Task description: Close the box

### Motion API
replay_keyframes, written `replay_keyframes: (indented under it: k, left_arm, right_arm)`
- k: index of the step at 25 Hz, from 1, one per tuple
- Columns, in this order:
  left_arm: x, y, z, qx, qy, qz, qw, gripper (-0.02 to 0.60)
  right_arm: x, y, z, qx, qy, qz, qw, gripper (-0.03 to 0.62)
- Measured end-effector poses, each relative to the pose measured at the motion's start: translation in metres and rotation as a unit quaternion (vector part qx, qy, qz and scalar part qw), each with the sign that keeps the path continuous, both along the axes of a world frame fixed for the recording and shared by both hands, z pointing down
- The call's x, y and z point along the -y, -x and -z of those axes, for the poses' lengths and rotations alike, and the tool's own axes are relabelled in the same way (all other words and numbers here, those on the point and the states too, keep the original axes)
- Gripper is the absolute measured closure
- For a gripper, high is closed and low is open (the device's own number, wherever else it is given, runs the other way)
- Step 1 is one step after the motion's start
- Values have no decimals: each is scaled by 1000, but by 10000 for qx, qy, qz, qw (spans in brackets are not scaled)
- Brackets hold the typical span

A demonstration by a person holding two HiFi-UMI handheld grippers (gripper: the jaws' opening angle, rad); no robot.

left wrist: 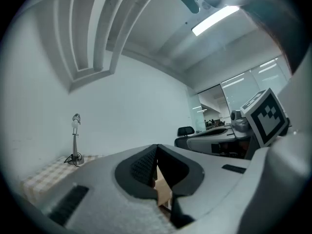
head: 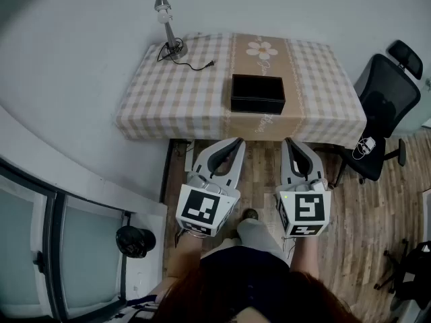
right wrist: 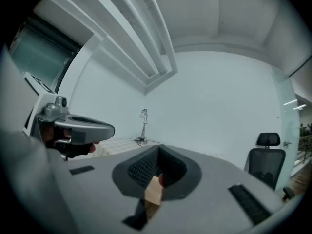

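Wooden floor [head: 262, 173] lay under both of your tools, which you held close to your body and short of the table's near edge. Your left gripper [head: 232, 147] had its jaws pressed together at the tips with nothing between them, and your right gripper [head: 291, 145] was the same, closed and empty. Coming up from that low, I judged you could snag the hanging hem of the checked cloth and drag it. That would shift everything standing on the table [head: 168, 106]. Further on, the black box [head: 258, 94] sat on the cloth near the front edge, about midway along it and well apart from both tools. From above it looked open-topped, with a dark inside and a thin rim, but I could not make out a lid or where it hinged. Your first risk was therefore reaching for the wrong side. If the lid needed pinching, closed jaws would only have nudged it. A one-sided push on what looked like a light box could have slid it over the cloth, bunched the fabric, or tipped it off the front edge, so one tool probably had to steady it. To your right the office chair [head: 380, 106] stood close by the table corner, where a wide swing of that arm might have clipped it. At the far left corner the lamp [head: 166, 29] and its loose cord [head: 195, 64] were out of the way unless the cloth got pulled
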State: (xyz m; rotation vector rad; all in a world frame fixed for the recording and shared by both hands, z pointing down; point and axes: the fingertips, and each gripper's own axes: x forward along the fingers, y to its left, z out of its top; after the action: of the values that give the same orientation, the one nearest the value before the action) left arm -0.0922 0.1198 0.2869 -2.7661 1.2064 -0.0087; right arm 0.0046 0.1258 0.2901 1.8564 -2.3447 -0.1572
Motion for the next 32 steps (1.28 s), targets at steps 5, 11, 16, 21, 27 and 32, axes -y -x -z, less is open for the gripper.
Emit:
replay_keyframes:
  k: [5, 11, 16, 21, 27, 32]
  left_arm:
    - [0, -1, 2, -24, -31, -17, 10000, 554]
    - [11, -7, 5, -1, -82, -21, 10000, 554]
    - [25, -14, 3, -32, 40, -29, 10000, 554]
    - [42, -20, 5, -78, 30, -30, 10000, 554]
    - [59, -34, 7, -163, 115, -57, 9998, 555]
    - [78, -44, 6, -165, 119, -51, 9998, 554]
  right_arm:
    - [-2, -3, 5, 175, -110, -56, 9998, 577]
    - [9, -7, 4, 340, 32, 3, 9994, 577]
    - [22, -12, -2, 439, 225, 149, 9987, 577]
    - [38, -18, -5, 443, 284, 179, 9985, 577]
    - [56, -24, -5, 426, 282, 238, 9984, 577]
    - [72, -32, -6, 311, 284, 276, 9987, 577]
